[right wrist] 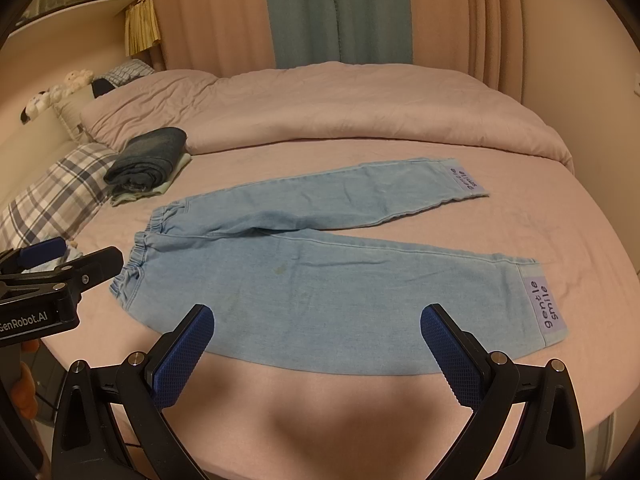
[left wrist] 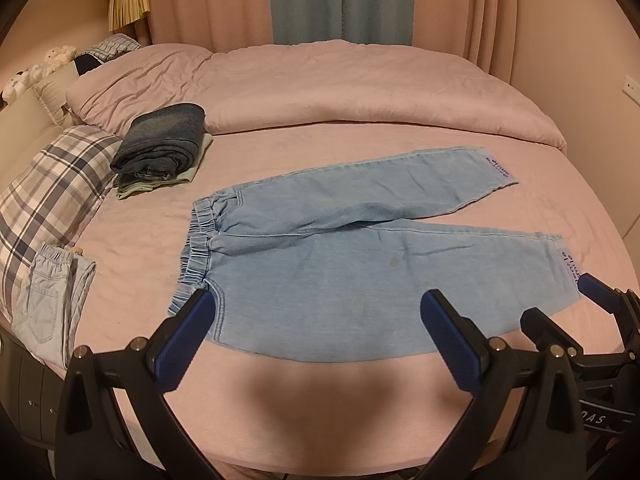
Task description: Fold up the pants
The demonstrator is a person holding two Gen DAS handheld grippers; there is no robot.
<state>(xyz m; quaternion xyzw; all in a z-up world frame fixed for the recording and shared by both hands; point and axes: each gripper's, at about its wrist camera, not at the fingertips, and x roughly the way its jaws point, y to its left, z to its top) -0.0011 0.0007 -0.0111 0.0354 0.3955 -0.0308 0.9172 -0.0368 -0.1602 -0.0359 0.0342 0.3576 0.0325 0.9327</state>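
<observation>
Light blue denim pants [left wrist: 320,264] lie flat and spread on the pink bed, waistband to the left, two legs splayed to the right; they also show in the right wrist view [right wrist: 320,276]. Each cuff carries a "gentle smile" label [right wrist: 550,308]. My left gripper [left wrist: 320,320] is open and empty, hovering over the near edge of the pants by the waistband. My right gripper [right wrist: 318,330] is open and empty over the near leg; it shows at the right edge of the left wrist view [left wrist: 560,300]. The left gripper shows at the left of the right wrist view [right wrist: 68,256].
A pile of folded dark jeans [left wrist: 160,144] sits at the back left. A plaid pillow [left wrist: 52,196] and other pale pants [left wrist: 52,296] lie at the left edge. A rolled pink duvet [left wrist: 320,92] runs across the back. The bed's near edge [left wrist: 320,456] is close below.
</observation>
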